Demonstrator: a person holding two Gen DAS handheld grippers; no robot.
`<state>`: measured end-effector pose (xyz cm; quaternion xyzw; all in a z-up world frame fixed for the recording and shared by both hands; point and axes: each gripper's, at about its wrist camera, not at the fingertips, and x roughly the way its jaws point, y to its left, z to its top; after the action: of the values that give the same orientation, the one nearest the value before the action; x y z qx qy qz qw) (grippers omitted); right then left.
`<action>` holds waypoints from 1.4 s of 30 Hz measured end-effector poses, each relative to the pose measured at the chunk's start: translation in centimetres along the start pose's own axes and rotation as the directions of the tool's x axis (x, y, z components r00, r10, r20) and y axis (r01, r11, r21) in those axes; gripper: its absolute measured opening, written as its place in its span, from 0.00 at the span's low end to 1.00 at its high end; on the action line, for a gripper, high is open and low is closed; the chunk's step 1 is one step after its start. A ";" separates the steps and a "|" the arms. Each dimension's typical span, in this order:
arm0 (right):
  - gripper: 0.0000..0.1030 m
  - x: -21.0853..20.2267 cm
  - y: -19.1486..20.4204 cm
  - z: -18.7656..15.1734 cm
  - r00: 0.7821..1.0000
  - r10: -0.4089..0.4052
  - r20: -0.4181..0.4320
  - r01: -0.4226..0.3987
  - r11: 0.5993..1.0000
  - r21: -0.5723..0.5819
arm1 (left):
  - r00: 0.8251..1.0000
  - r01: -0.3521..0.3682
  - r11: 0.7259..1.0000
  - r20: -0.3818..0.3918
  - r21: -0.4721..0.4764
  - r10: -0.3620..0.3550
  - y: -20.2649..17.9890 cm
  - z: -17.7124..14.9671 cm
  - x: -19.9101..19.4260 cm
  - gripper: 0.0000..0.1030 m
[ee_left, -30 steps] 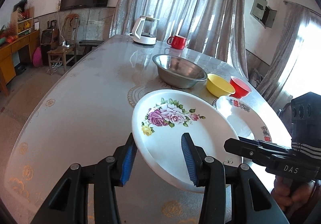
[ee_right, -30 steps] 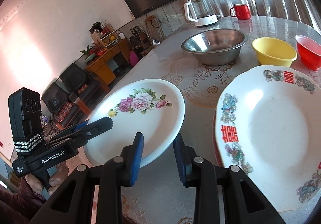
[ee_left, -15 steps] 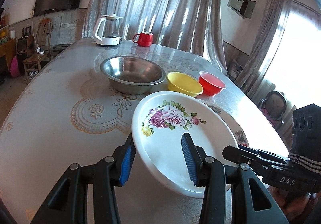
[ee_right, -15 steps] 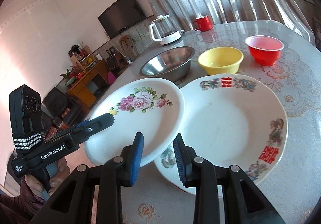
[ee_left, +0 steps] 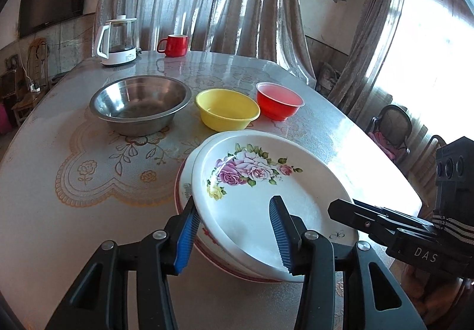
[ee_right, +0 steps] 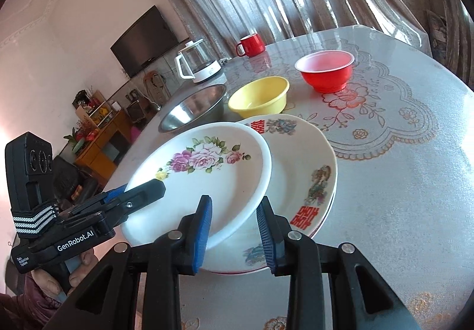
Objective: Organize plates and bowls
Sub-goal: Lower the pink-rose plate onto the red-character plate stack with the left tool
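Note:
Both grippers hold a white plate with pink roses (ee_left: 251, 182), also in the right wrist view (ee_right: 204, 179). My left gripper (ee_left: 234, 232) is shut on its near left rim. My right gripper (ee_right: 234, 226) is shut on its near right rim. The rose plate is tilted just over a second white plate with red characters and a red rim (ee_right: 299, 176), which lies on the table and shows as an edge in the left wrist view (ee_left: 183, 191). Behind stand a steel bowl (ee_left: 140, 103), a yellow bowl (ee_left: 226, 108) and a red bowl (ee_left: 278, 100).
A white kettle (ee_left: 118, 40) and a red mug (ee_left: 173, 44) stand at the table's far end. The table (ee_left: 59, 211) has a lace-pattern cover. A chair (ee_left: 394, 125) is beyond its right edge. Curtains hang behind.
Both grippers carried the rose plate to the right, from beside the red-character plate to over it. Their grip on the rims has not changed.

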<state>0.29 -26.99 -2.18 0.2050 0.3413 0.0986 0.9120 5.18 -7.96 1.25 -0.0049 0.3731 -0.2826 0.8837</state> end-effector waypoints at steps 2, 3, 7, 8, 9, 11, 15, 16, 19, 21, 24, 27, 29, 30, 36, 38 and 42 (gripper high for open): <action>0.31 -0.2 -0.5 0.0 1.000 -0.008 0.003 0.008 1.000 0.010 | 1.000 0.004 1.000 -0.008 0.008 -0.004 -0.4 0.1 0.3 0.46; 0.31 -0.2 -0.7 0.0 1.000 -0.012 0.003 0.012 1.000 0.017 | 1.000 0.005 1.000 -0.011 0.011 -0.005 -0.5 0.1 0.4 0.46; 0.31 -0.4 -1.4 -0.1 1.000 -0.027 0.004 0.027 0.999 0.031 | 1.000 0.004 1.000 -0.026 0.023 -0.004 -1.0 0.1 1.1 0.46; 0.31 -0.4 -1.5 -0.1 1.000 -0.031 0.005 0.030 0.999 0.034 | 1.000 0.008 1.000 -0.030 0.023 -0.007 -1.1 0.1 1.2 0.46; 0.31 -0.5 -1.6 -0.1 0.999 -0.033 0.007 0.033 0.999 0.037 | 0.999 0.013 1.000 -0.033 0.021 -0.012 -1.1 0.1 1.4 0.46; 0.31 -0.7 -1.8 0.0 0.999 -0.039 0.011 0.038 0.998 0.042 | 0.999 0.023 1.000 -0.038 0.019 -0.022 -1.3 0.1 1.6 0.46; 0.31 -1.2 -2.1 0.0 0.999 -0.049 0.018 0.049 0.998 0.047 | 0.998 0.030 0.999 -0.047 0.022 -0.029 -1.7 -0.1 1.7 0.47; 0.31 -1.2 -2.2 0.0 0.998 -0.052 0.018 0.051 0.998 0.048 | 0.998 0.033 0.999 -0.050 0.021 -0.032 -1.8 -0.2 1.8 0.47; 0.31 -1.4 -2.5 0.1 0.998 -0.056 0.016 0.055 0.997 0.052 | 0.997 0.045 0.999 -0.060 0.012 -0.044 -1.7 -0.4 2.0 0.47; 0.31 -1.4 -2.6 0.0 0.998 -0.058 0.014 0.057 0.997 0.056 | 0.997 0.051 0.999 -0.062 0.007 -0.051 -1.7 -0.5 2.0 0.47; 0.31 -1.3 -2.7 0.0 0.998 -0.056 0.010 0.055 0.997 0.058 | 0.996 0.050 0.999 -0.067 -0.002 -0.050 -1.4 -0.8 1.8 0.47; 0.32 -1.0 -2.5 0.1 0.999 -0.048 0.005 0.047 0.997 0.055 | 0.996 0.047 0.999 -0.077 -0.021 -0.049 -1.0 -1.1 1.8 0.47; 0.32 -0.8 -2.3 0.0 0.999 -0.040 -0.004 0.040 0.998 0.051 | 0.996 0.047 0.998 -0.080 -0.034 -0.049 -0.7 -1.2 1.8 0.47; 0.33 -0.6 -2.3 -0.1 0.999 -0.037 -0.008 0.037 0.998 0.049 | 0.996 0.047 0.998 -0.080 -0.037 -0.050 -0.7 -1.3 1.7 0.47; 0.36 -0.2 -2.2 -0.1 0.999 -0.026 -0.023 0.027 0.998 0.049 | 0.995 0.050 0.998 -0.080 -0.041 -0.054 -0.7 -1.4 1.5 0.49; 0.37 0.3 -2.1 -0.2 0.999 -0.028 -0.040 0.030 0.998 0.049 | 0.995 0.042 0.998 -0.085 -0.045 -0.046 -0.5 -1.4 1.7 0.49; 0.37 0.8 -2.0 -0.2 0.999 -0.017 -0.043 0.020 0.998 0.063 | 0.995 0.056 0.997 -0.084 -0.051 -0.060 -0.4 -1.4 1.6 0.49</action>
<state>0.81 -28.44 -3.63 0.2283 0.3655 0.0836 0.8985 4.97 -8.80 -0.74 -0.0250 0.4171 -0.2989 0.8579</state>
